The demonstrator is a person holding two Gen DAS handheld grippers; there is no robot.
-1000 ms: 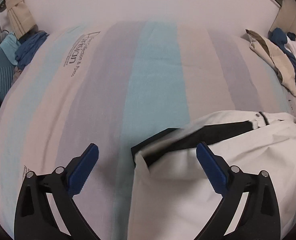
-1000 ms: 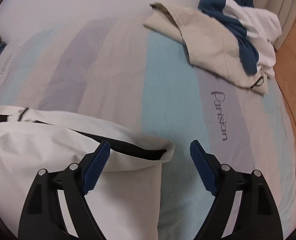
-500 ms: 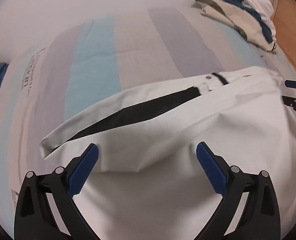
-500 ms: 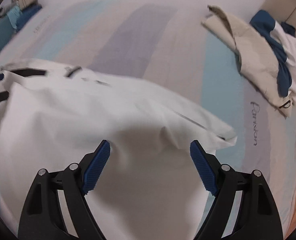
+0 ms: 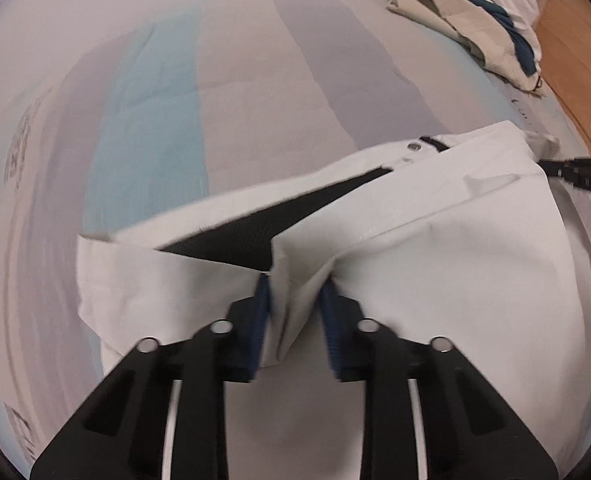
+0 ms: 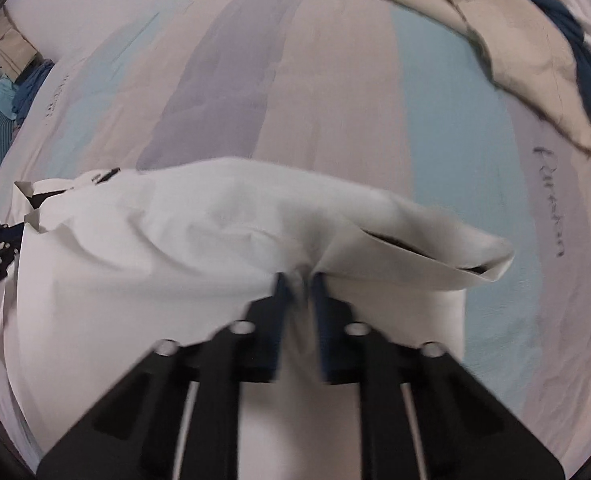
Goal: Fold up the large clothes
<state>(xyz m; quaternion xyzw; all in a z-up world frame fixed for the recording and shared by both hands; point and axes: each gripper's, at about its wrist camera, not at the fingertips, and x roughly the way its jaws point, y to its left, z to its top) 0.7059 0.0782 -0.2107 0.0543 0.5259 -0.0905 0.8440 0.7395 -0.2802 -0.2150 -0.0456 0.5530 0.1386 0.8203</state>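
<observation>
Since the earlier frames both grippers have dropped from hovering spread-wide over the bed to biting into the white garment [image 5: 435, 280], which was merely between the fingers half a sec ago; going left to right: far left of the right wrist view, a heap of blue and teal stuff [image 6: 3, 108] sits off the bed edge, too blurred to identify; then the striped bedsheet [image 5: 155, 152], pale blue, grey and beige bands w/ printed lettering; the garment lies across the near part of it, waistband end w/ black mesh lining [image 5: 263, 228] and a snap button [image 5: 414, 146] showing; left gripper [image 5: 295, 284] has its jaws closing, a bunched fold of white cloth between the blue pads [image 5: 261, 312], pads look pressed into it; right gripper [image 6: 298, 280] has jaws pressed nearly together, pinching a thin ridge of the same cloth near the open hem; each gripper shows at the edge of the other's view, so they grip opposite ends; far right, a crumpled pile of beige, white and navy clothes [image 5: 475, 20] waits well apart, wooden floor [image 5: 567, 60] beyond; step in hand, I judge: the grasp before a fold, early in the task; next move prob. calls for lifting both ends together, keeping cloth taut, carrying one edge over the other w/o the layers slipping out of the pinch.
</observation>
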